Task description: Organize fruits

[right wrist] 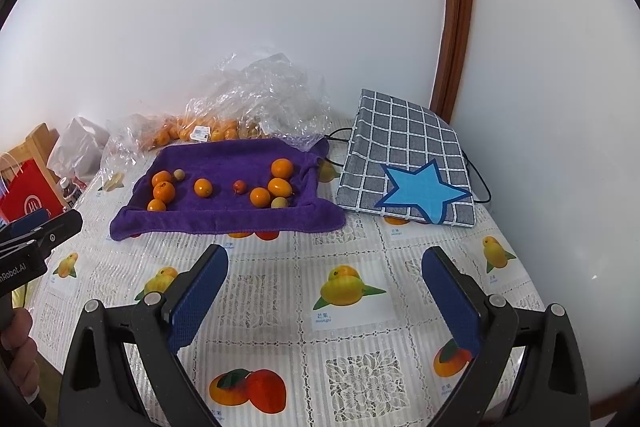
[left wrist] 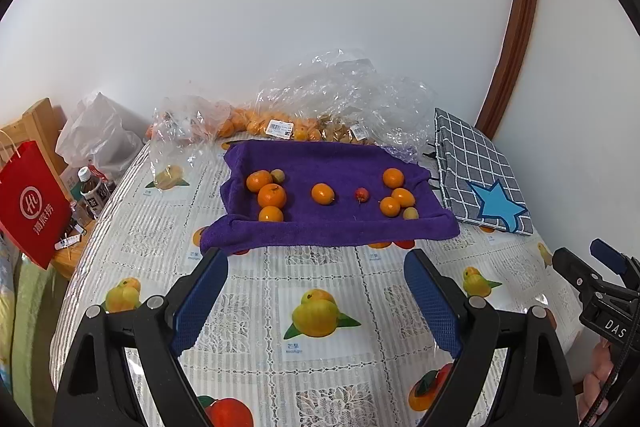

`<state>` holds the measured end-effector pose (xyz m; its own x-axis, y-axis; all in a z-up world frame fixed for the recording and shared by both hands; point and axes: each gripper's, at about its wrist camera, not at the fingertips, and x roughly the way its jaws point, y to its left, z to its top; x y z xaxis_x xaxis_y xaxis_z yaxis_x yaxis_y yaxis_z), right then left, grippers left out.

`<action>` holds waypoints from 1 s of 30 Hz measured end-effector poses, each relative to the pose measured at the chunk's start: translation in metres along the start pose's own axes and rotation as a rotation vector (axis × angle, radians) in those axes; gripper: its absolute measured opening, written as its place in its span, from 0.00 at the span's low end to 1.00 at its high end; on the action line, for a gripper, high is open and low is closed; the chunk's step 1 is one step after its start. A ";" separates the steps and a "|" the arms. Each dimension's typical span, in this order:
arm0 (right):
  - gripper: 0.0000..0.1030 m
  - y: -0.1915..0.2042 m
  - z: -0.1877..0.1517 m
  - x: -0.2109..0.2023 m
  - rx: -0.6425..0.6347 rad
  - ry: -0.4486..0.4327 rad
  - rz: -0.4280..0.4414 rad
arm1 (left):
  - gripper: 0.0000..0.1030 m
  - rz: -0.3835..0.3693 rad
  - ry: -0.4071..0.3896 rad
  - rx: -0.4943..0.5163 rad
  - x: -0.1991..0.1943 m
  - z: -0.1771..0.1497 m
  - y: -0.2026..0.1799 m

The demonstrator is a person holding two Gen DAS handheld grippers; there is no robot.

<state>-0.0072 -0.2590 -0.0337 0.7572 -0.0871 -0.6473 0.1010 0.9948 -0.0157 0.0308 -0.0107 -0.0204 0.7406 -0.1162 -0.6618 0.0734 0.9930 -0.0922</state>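
Orange fruits (left wrist: 272, 195) on purple towel (left wrist: 328, 227); grey checked bag (right wrist: 404, 155), blue star (right wrist: 420, 193); fruit-printed tablecloth (left wrist: 320, 347).

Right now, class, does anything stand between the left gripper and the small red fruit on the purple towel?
Only the towel's raised front edge; otherwise bare tablecloth separates the open left gripper from the red fruit.

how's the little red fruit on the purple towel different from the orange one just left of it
The red fruit is clearly smaller than the orange fruit and red rather than orange. Both are roundish, lie loose mid-way across the purple towel, apart from each other, and neither gripper touches them.
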 end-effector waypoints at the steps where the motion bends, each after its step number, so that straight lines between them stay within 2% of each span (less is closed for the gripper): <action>1: 0.94 0.000 0.000 0.000 -0.001 0.000 0.000 | 0.87 -0.001 0.000 0.000 0.000 0.000 0.000; 30: 0.94 0.005 0.001 -0.001 -0.010 -0.005 -0.001 | 0.87 0.005 0.000 -0.013 0.002 -0.003 0.002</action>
<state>-0.0073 -0.2542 -0.0324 0.7601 -0.0882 -0.6438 0.0953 0.9952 -0.0239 0.0307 -0.0092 -0.0241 0.7410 -0.1115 -0.6622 0.0613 0.9932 -0.0986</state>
